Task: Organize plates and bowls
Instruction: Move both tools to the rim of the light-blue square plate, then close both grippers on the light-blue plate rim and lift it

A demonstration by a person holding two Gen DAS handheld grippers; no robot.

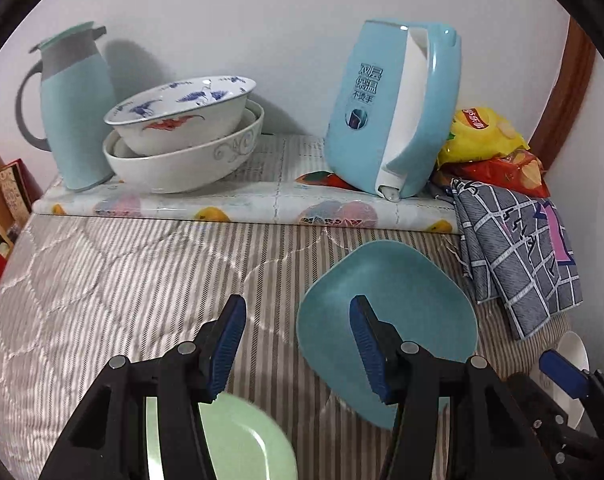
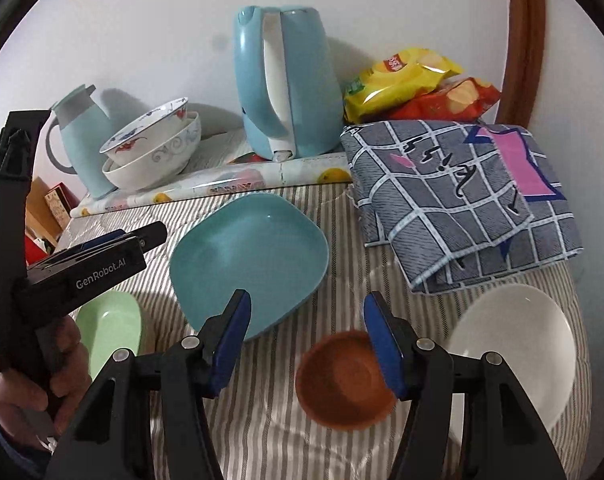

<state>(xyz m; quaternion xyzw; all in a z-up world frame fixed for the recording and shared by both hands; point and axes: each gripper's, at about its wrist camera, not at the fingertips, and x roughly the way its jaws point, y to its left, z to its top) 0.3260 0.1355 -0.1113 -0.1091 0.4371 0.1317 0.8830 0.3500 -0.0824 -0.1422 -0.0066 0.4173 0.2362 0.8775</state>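
A striped quilted bed cover (image 2: 262,420) carries the loose dishes: a teal square plate (image 2: 249,264) in the middle, a green plate (image 2: 110,324) to its left, a small brown bowl (image 2: 341,380) and a white plate (image 2: 513,344) to its right. Both the left gripper (image 1: 298,344) and right gripper (image 2: 307,340) hover with jaws apart, empty. The plates look stiff, light and slick; I would pinch a raised rim.

Both claws spread wide, holding nothing.

The left claw (image 1: 298,320) hangs with its blue-padded fingers parted; in the right wrist view it reaches in from the left, gripped by the person's bare hand (image 2: 30,384). The right claw (image 2: 307,316) likewise has its fingers well apart, tips pointing forward and downward.
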